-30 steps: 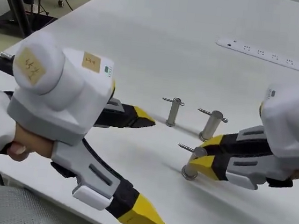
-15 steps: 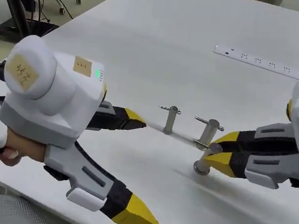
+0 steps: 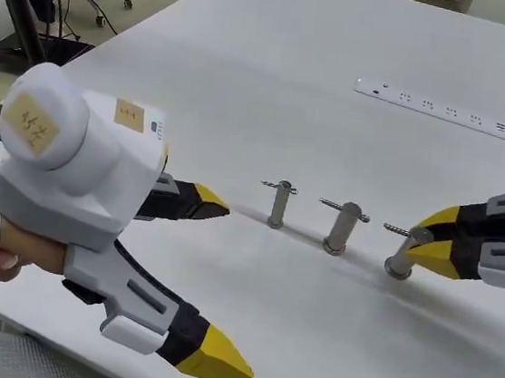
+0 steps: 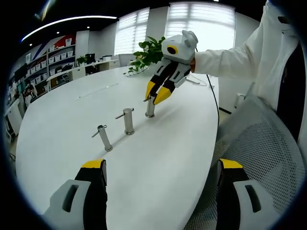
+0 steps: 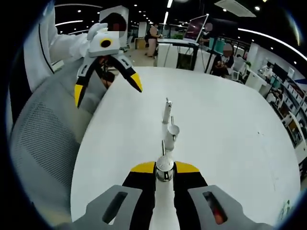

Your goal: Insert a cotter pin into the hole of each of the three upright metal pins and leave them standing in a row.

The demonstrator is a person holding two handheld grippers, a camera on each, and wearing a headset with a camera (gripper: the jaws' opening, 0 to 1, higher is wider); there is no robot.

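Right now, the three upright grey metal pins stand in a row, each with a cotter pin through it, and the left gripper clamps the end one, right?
No: the yellow-tipped right gripper, not the left, clamps the end grey metal pin, as the right gripper view shows. The left gripper is open and holds nothing. The rest holds.

The right gripper (image 3: 422,238) is cut off by the head view's right edge, so just its jaws and part of its body show. The jaws clamp the top of the right-hand pin (image 3: 399,262) and hide its hole. In the right gripper view the middle pin (image 5: 173,130) and left-hand pin (image 5: 166,110) overlap, and their cotter pins are too small to make out. The writing on the left gripper's (image 3: 234,289) label (image 3: 27,122) is illegible.
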